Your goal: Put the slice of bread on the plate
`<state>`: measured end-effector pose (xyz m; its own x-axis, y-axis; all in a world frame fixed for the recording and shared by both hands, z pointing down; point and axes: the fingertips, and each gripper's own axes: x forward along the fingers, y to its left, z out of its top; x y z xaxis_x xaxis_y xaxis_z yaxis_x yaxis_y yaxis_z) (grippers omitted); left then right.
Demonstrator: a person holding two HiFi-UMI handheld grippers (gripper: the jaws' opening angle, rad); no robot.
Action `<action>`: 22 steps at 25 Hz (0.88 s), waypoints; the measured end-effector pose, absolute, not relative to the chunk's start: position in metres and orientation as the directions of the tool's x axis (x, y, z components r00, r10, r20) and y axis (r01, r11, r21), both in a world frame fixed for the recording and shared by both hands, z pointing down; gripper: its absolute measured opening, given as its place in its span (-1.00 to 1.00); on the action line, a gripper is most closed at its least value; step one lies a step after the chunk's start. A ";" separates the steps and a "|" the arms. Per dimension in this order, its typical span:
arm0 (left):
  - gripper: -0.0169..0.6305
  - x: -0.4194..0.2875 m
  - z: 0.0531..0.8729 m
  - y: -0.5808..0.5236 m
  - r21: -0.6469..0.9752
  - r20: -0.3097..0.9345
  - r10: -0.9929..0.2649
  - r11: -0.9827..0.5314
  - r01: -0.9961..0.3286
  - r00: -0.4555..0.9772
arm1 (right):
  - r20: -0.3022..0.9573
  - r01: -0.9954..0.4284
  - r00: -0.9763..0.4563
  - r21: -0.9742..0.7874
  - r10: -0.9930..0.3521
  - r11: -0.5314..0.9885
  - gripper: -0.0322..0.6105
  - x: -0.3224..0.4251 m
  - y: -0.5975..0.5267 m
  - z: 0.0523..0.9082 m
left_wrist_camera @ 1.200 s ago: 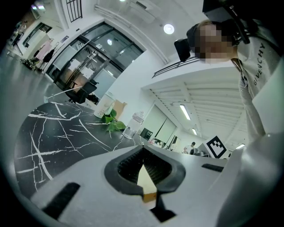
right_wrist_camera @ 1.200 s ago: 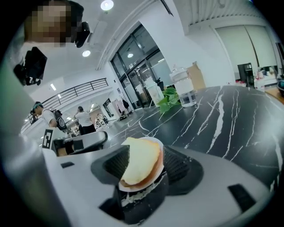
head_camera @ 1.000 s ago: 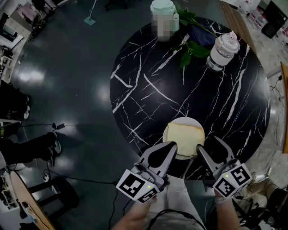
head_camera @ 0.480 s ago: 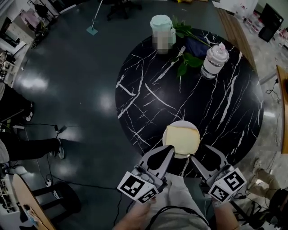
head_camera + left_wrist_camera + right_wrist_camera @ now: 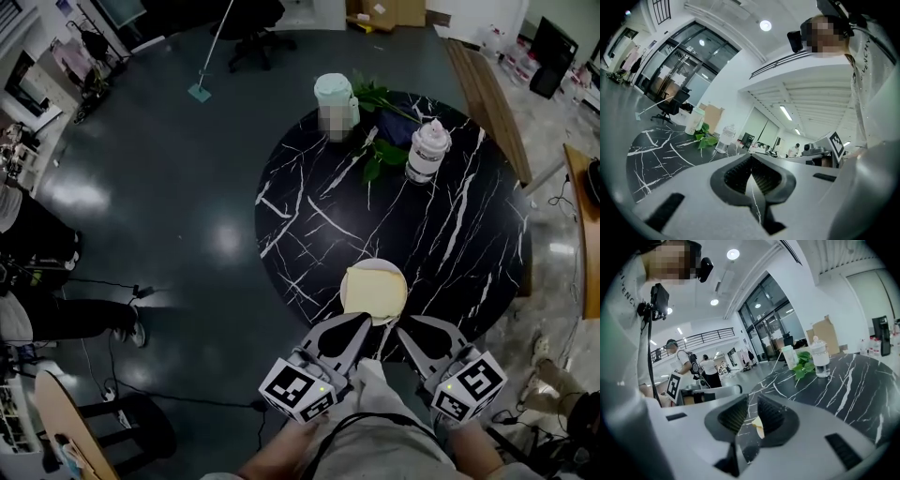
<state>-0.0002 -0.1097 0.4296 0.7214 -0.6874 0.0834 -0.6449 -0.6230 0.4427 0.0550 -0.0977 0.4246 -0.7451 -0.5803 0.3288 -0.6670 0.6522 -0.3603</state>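
A pale slice of bread point(image 5: 375, 290) lies flat on a small white plate point(image 5: 374, 263) near the front edge of the round black marble table point(image 5: 450, 234). Both grippers hover just short of that edge, clear of the plate. My left gripper point(image 5: 364, 321) point(image 5: 751, 159) is shut with nothing in it. My right gripper point(image 5: 405, 328) point(image 5: 751, 404) has just been closing; its jaws stand a narrow gap apart with nothing between them. In the right gripper view the bread point(image 5: 758, 426) shows through that gap, farther off on the table.
At the table's far side stand a mint-lidded jug point(image 5: 335, 98), a clear bottle with a white cap point(image 5: 427, 150) and green leaves point(image 5: 378, 157). A person's legs point(image 5: 89, 314) are on the floor at left. A wooden bench point(image 5: 487, 94) runs along the right.
Both grippers have drawn back from the plate toward me and risen. The right gripper's jaws went from wide apart to nearly together. The bread stayed on the plate.
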 end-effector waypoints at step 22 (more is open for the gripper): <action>-0.92 0.006 0.435 -0.077 0.452 0.150 -0.626 -0.645 -0.616 0.766 | 0.405 -0.638 -0.764 -0.363 -0.502 0.679 -0.87 0.058 -0.064 0.428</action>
<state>0.0062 -0.0767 0.4347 0.7655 -0.6256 0.1504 -0.6159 -0.6449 0.4525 0.0578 -0.0644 0.4277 -0.7644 -0.5017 0.4050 -0.6381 0.6789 -0.3633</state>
